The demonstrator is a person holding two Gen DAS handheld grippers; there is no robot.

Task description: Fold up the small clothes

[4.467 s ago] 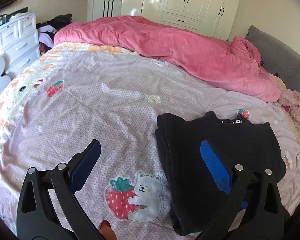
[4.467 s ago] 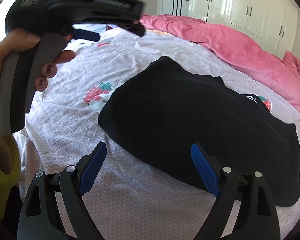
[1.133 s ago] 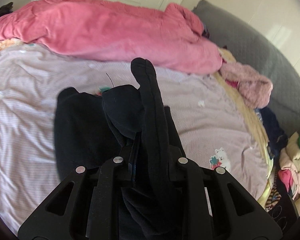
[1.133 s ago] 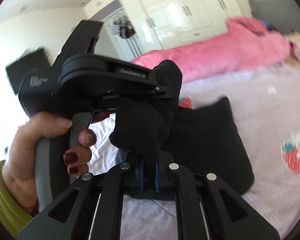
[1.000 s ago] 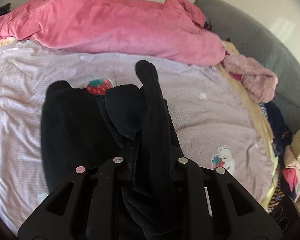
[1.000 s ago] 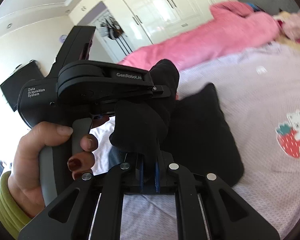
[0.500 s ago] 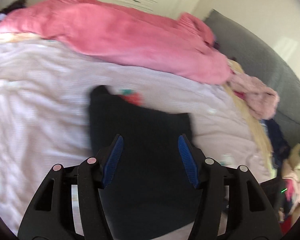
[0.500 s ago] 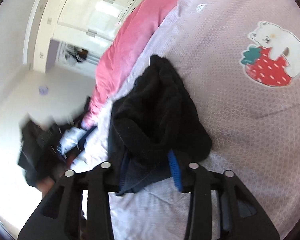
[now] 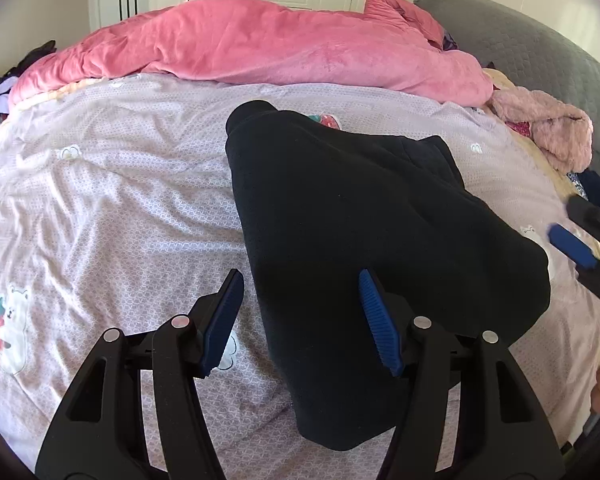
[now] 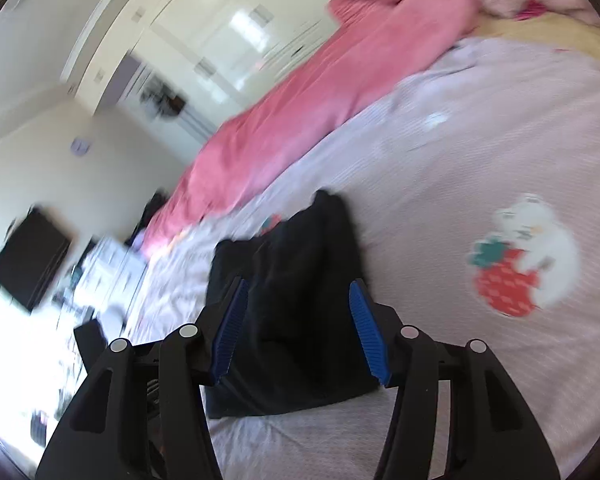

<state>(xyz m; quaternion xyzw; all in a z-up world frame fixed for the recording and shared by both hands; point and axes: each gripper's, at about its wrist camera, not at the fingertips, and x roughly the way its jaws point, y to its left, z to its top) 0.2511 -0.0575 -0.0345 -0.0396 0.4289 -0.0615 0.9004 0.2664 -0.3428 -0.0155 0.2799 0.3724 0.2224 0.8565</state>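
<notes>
One bed point(image 9: 100, 200) carries one pink duvet point(image 9: 260, 48) along its far side and one folded black garment point(image 9: 360, 208) lying flat at its middle. Both the left gripper point(image 9: 300, 316) and the right gripper point(image 10: 296, 328) hover above the garment's near edge, jaws spread wide and holding nothing.

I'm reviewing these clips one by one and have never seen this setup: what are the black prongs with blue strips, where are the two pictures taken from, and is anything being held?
No robot here: a person holds a handheld two-finger gripper in each hand, each carrying a fisheye camera looking along its fingers. The left gripper fills the bottom of the left wrist view; the right gripper does the same in the blurred, tilted right wrist view. The blue strips are the finger pads. Both grippers are open and hold nothing. A folded black garment lies on the lilac bedspread, with a pink duvet bunched behind it.
</notes>
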